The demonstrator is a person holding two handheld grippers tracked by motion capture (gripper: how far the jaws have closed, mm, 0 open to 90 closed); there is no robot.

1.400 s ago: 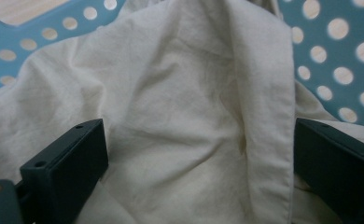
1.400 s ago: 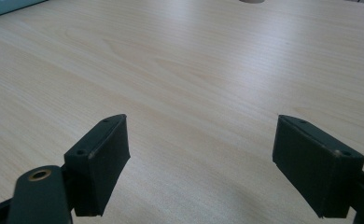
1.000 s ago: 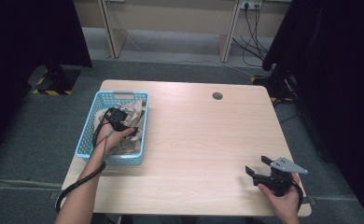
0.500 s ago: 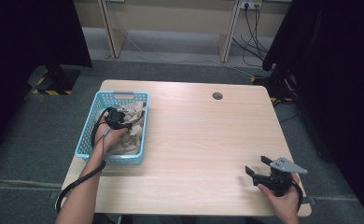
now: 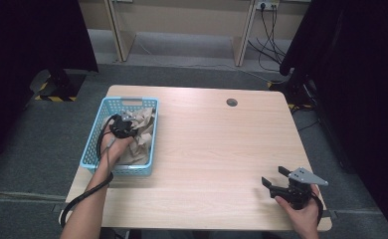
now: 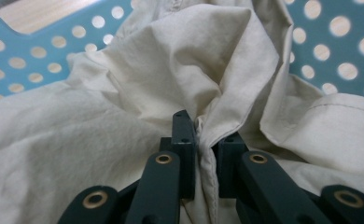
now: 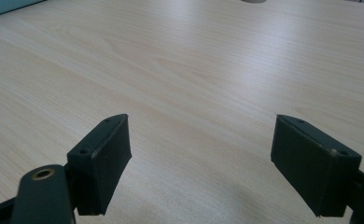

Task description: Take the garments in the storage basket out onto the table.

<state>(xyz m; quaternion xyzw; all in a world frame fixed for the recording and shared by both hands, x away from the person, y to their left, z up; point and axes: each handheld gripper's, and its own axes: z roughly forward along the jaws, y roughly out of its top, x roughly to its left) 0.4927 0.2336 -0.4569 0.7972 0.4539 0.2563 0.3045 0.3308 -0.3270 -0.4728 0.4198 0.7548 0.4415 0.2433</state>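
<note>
At the near right corner of the table (image 5: 207, 149), the right gripper (image 5: 276, 180) rests low over bare wood, its jaws spread wide with nothing between them. Farther off at the left, the left gripper (image 6: 203, 149) reaches down into the blue basket (image 5: 95, 142), where its jaws have just been closing and now pinch a fold of the crumpled beige cloth (image 6: 171, 74) lying inside.

Cloth (image 6: 124, 130): plain cream-beige, no print. Basket (image 5: 93, 144): light blue, walls patterned with round holes. Desk (image 5: 212, 149): pale wood grain; dark round hole (image 5: 232, 102) at 12 o'clock. Both grippers' jaws black. Floor (image 5: 43, 149): grey.
</note>
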